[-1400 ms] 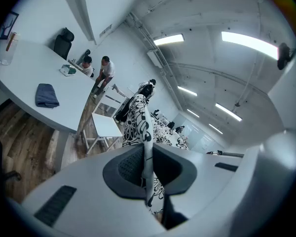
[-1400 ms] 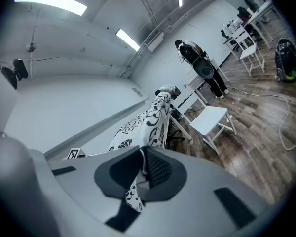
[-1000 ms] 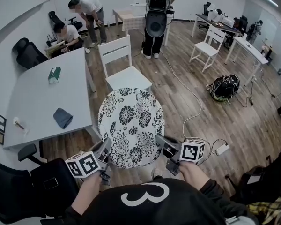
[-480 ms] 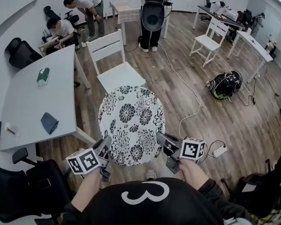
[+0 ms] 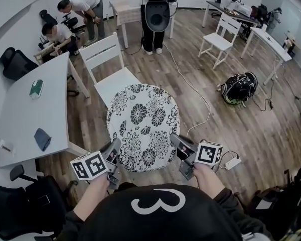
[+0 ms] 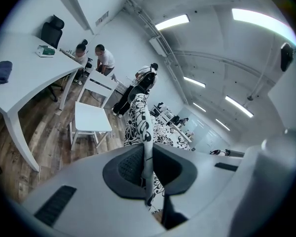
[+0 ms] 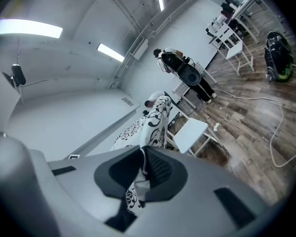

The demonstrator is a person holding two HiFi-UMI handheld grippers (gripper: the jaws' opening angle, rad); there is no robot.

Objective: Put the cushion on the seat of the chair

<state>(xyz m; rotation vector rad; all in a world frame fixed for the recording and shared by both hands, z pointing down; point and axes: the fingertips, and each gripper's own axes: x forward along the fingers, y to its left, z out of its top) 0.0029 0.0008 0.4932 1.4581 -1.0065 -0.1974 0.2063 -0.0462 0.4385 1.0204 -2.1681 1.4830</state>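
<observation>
With the left tongs (image 5: 114,149) and right tongs (image 5: 175,140) each clamped shut on the cushion's (image 5: 143,124) near edge, holding it flat at mid-frame just below the white chair (image 5: 112,83), keep it level, centre it over the seat, then lower it.

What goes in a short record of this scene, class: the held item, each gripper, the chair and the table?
held item: round black-and-white floral cushion, not yet on the seat
left gripper: jaws shut on cushion's near-left edge
right gripper: jaws shut on cushion's near-right edge
chair: white, seat bare, beyond the cushion
table: white, left of chair, dark cloth on it
</observation>
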